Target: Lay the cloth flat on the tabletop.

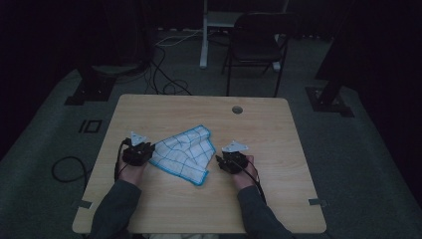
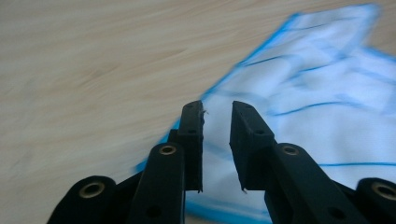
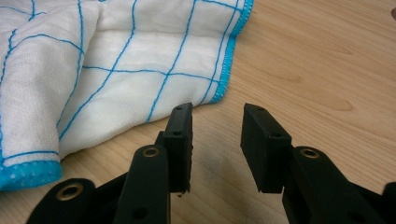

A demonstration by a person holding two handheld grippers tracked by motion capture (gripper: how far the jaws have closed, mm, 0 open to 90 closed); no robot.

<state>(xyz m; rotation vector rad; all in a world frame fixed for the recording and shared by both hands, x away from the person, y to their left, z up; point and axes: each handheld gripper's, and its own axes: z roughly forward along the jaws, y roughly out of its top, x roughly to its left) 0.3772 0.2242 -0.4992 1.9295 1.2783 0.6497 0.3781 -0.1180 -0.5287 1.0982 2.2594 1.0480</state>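
Item: cloth (image 1: 183, 154), white with blue grid, crumpled mid-worktop (image 1: 164, 107), long axis diagonal. Left gripper (image 1: 149, 149) at its left edge, jaws apart over hem, nearer. Right gripper (image 1: 219, 160) just beside right corner, jaws apart, empty.

Right gripper (image 3: 217, 140): jaws parted, nothing between them (bare wood beneath).
Cloth (image 3: 116, 70): white, blue grid, crumpled, at 11 o'clock, apart from jaws.
Table (image 3: 317, 60): light wood.
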